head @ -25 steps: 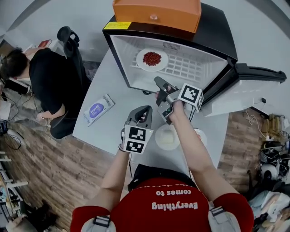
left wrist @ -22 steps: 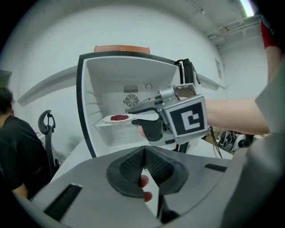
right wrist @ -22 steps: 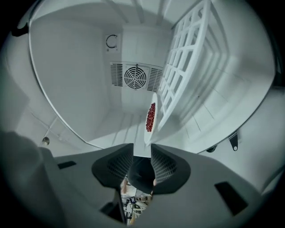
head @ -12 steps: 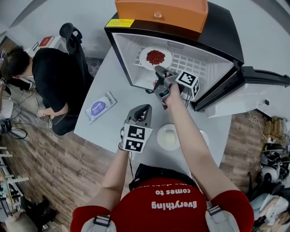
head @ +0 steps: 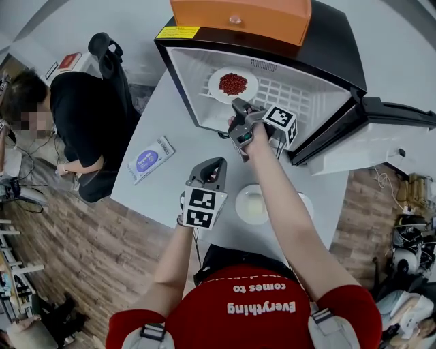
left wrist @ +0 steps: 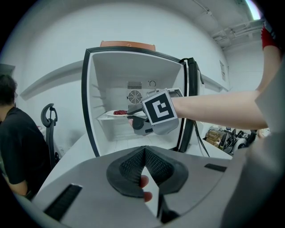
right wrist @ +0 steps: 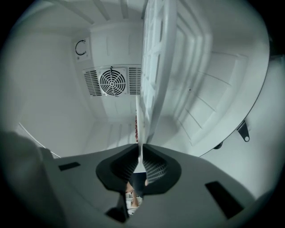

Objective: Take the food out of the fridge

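A white plate [head: 216, 87] of red food [head: 233, 83] rests on the wire shelf [head: 286, 95] inside the open fridge [head: 182, 82]. My right gripper [head: 238, 106] reaches into the fridge, and its jaws have just been closing on the plate's near rim. In the right gripper view the plate [right wrist: 141, 129] shows edge-on between the pads, with the right gripper [right wrist: 139, 156] shut on it. From the left gripper view, the plate [left wrist: 111, 114] and the right gripper [left wrist: 132, 116] appear on the shelf. My left gripper [head: 211, 168] hovers over the table, shut and holding nothing.
On the white table [head: 163, 198] a white bowl [head: 252, 204] sits under my right arm. A blue-and-white packet [head: 150, 162] lies to the left. An orange box [head: 238, 17] tops the fridge, whose door [head: 381, 133] swings open rightward. A seated person [head: 75, 112] is at the left.
My right gripper has moved from the fridge's front edge in to the plate, rolled, and its jaws have closed on the rim. The left gripper has stayed put.
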Tool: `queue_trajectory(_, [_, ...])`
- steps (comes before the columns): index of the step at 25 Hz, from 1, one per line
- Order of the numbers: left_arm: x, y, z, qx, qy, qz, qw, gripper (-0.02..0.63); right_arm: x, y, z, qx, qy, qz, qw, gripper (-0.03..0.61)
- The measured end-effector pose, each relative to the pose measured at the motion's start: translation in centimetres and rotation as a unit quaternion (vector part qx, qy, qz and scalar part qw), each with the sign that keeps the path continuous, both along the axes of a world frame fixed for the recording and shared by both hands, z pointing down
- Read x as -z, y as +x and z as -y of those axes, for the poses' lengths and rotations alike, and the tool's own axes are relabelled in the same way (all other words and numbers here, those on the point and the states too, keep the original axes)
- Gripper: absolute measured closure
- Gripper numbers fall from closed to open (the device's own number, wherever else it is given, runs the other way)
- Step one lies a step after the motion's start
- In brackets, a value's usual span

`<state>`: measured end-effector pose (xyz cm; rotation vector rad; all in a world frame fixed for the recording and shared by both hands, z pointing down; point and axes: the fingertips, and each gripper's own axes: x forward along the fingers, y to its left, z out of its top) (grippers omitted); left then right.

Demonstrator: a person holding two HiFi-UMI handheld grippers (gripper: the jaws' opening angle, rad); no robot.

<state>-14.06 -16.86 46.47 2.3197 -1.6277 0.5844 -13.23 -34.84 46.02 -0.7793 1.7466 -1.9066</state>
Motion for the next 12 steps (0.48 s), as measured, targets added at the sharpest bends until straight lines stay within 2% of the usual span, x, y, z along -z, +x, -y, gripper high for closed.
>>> queue_trajectory(1, [0.1, 0.0, -0.1, 0.000, 0.001, -0.002, 1.0000, 0.609, 0.3, 0.1, -0.1, 0.000, 0.006, 0.003, 1.000, 0.552])
queue_trajectory(6, [0.0, 0.0, -0.3, -0.001, -0.001, -0.006, 1.0000, 0.609, 0.3, 1.4, -1.1, -0.014, 0.014, 0.012, 1.000, 0.554])
queue_trajectory(8, [-0.3, 0.3, -0.3, -0.005, -0.003, -0.004, 1.0000, 0.609, 0.2, 1.9, -1.3, -0.021, 0.028, 0.002, 0.999, 0.552])
queue_trajectory(12, [-0.5, 0.9, -0.3, -0.015, -0.006, -0.005, 0.9999, 0.609, 0.4, 1.7, -1.1, -0.010, 0.027, 0.006, 1.000, 0.542])
